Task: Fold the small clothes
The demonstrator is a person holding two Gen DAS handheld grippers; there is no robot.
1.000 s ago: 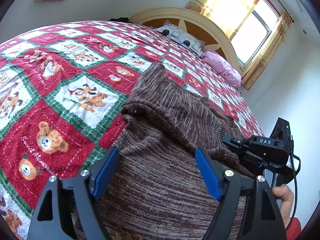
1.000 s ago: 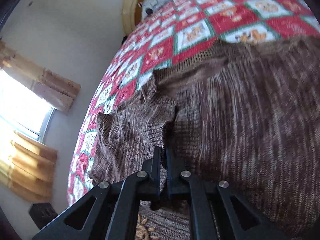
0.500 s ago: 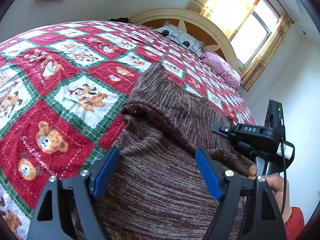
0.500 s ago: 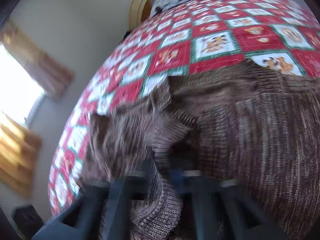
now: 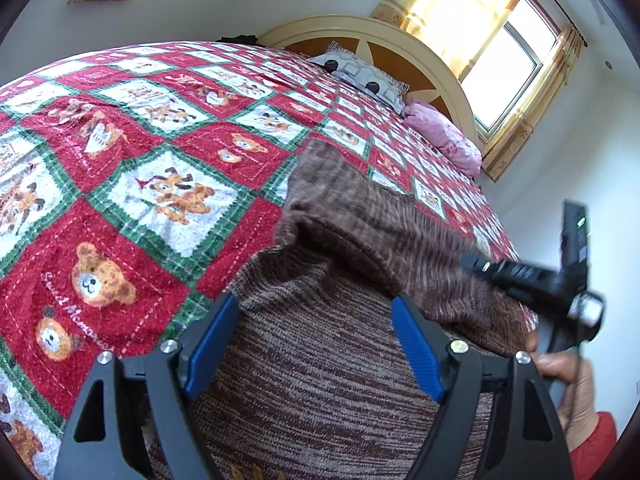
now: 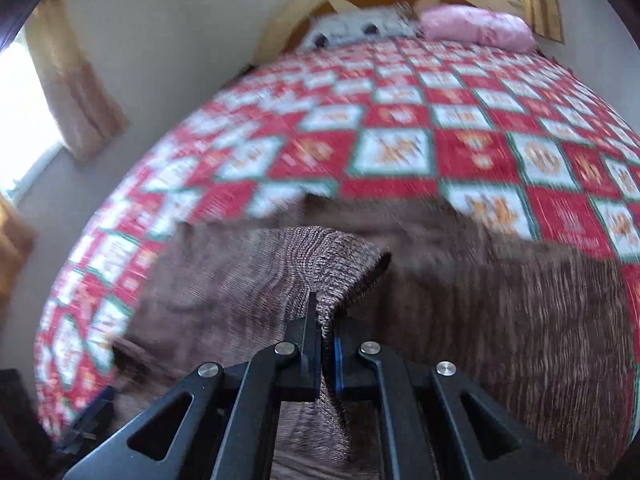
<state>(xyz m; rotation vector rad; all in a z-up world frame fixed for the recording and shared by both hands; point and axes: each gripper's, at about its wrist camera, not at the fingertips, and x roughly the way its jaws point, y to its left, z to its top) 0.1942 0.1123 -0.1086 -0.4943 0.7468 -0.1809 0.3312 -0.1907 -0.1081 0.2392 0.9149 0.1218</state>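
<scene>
Right hand-held gripper (image 6: pixel 327 354) is clamped on a fold of the brown sweater (image 6: pixel 500 340), so it can lift it. Left hand-held gripper (image 5: pixel 316 346) is spread wide above the sweater on the bed (image 5: pixel 120 184).

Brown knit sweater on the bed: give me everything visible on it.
The brown marled knit sweater lies spread on the red, white and green patchwork quilt, its body ribbed and flat nearest the cameras. One sleeve lies folded across its upper part. The right gripper is shut on a pinched fold of the knit, which stands up in a peak above the jaws. The left gripper is open, its blue pads apart over the fabric, gripping nothing. An orange patch shows at the sweater's near edge.
</scene>
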